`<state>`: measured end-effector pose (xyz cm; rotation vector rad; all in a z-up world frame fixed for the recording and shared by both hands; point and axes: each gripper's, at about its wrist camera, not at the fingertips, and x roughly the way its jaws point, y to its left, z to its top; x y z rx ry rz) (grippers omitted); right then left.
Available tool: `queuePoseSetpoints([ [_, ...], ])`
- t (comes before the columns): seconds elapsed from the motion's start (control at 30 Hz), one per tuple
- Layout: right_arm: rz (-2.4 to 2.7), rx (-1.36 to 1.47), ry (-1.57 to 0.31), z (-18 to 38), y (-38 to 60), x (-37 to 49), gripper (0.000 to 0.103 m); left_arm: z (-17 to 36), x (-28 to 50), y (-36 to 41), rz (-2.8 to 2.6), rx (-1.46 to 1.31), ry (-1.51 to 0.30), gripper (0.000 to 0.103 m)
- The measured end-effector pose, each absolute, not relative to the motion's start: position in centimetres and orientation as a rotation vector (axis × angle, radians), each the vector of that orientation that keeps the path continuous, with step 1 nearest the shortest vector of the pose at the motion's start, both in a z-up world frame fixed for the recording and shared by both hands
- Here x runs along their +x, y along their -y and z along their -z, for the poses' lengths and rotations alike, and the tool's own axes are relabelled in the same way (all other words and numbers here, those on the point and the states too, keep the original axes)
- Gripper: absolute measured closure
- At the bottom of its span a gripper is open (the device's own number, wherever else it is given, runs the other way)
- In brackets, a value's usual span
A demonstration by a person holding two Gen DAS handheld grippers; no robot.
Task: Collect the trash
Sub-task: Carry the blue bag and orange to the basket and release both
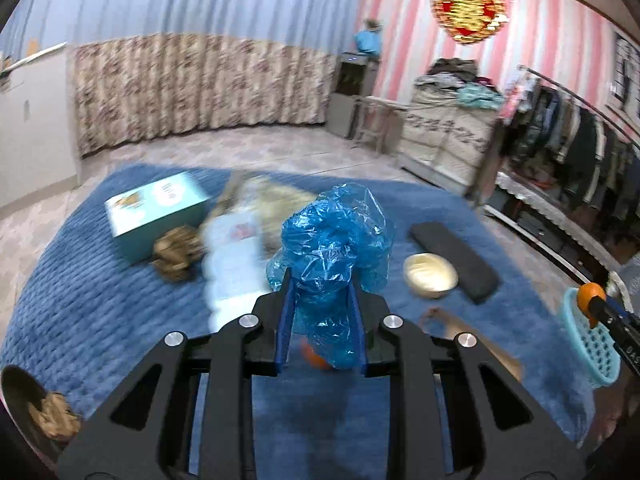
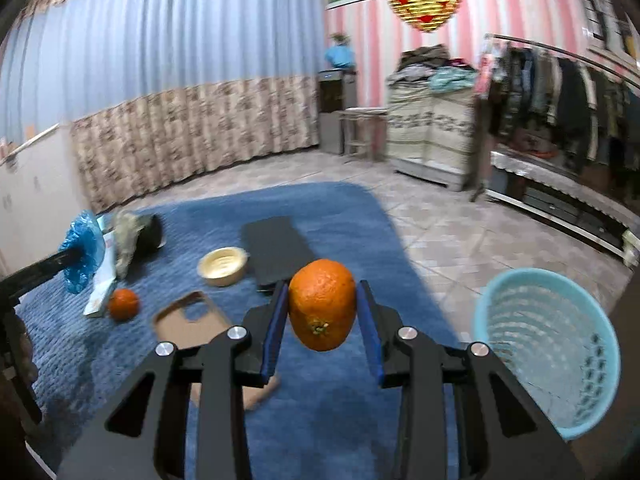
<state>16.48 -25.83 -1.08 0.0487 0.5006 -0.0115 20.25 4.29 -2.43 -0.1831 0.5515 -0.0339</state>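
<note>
- A crumpled blue plastic bag (image 1: pixel 334 256) is clamped between the fingers of the left gripper (image 1: pixel 322 304), held above the blue rug (image 1: pixel 80 280).
- An orange (image 2: pixel 322 305) is pinched by the right gripper (image 2: pixel 322 312), raised off the rug.
- A light blue basket (image 2: pixel 548 344) is seen just right of it.
- A second orange (image 2: pixel 124 304) is left on the rug beside a cream bowl (image 2: pixel 222 266).

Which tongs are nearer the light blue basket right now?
Right. The right tongs, holding an orange, sit just left of the basket. The left tongs, gripping a blue plastic bag, are farther off across the blue blanket.
</note>
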Motion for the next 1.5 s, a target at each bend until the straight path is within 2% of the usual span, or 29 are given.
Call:
queuePoseSetpoints([
  [0.37,0.204,0.120,-0.469,1.2,35.8,12.8,0.068,1.1,20.1,8.8,0.272,-0.126,-0.523,0.080],
  [0.77,0.312,0.155,-0.476,2.8,42.3,11.2,0.068,3.7,19.6,21.3,0.464,-0.037,-0.579,0.080],
  [1.5,0.428,0.222,-0.496,5.4,49.8,8.1,0.068,5.1,19.8,35.3,0.743,0.129,-0.581,0.078],
])
